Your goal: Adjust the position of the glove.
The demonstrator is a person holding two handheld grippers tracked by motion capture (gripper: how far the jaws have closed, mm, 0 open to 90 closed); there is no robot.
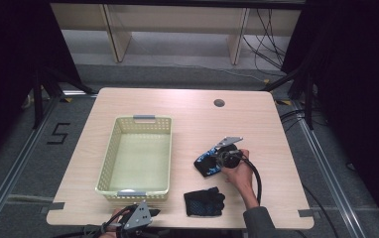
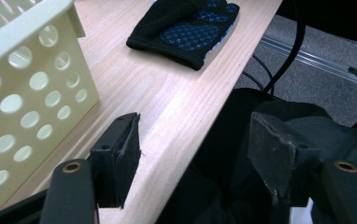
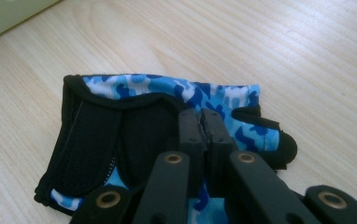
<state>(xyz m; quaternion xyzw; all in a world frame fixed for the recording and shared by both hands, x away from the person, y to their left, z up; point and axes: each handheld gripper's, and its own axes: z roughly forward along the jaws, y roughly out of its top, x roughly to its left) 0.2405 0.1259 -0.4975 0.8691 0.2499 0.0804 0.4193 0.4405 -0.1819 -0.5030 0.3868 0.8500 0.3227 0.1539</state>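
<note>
A blue camouflage glove (image 1: 205, 165) with black trim lies on the table right of centre. My right gripper (image 1: 218, 158) is down on it, held by a hand, and in the right gripper view its jaws (image 3: 203, 125) are pressed together on the fabric of this glove (image 3: 120, 116). A second glove (image 1: 203, 202), black with blue dotted grip, lies flat near the front edge and shows again as the black glove (image 2: 186, 23) in the left gripper view. My left gripper (image 2: 195, 144) hangs open over the table's front edge, holding nothing; from above the left gripper (image 1: 150, 214) sits below the basket.
A pale yellow perforated basket (image 1: 109, 148) stands empty at the table's left; its wall (image 2: 27, 70) is close to my left jaw. A cable hole (image 1: 219, 103) sits near the far edge. Bare wood lies between basket and gloves.
</note>
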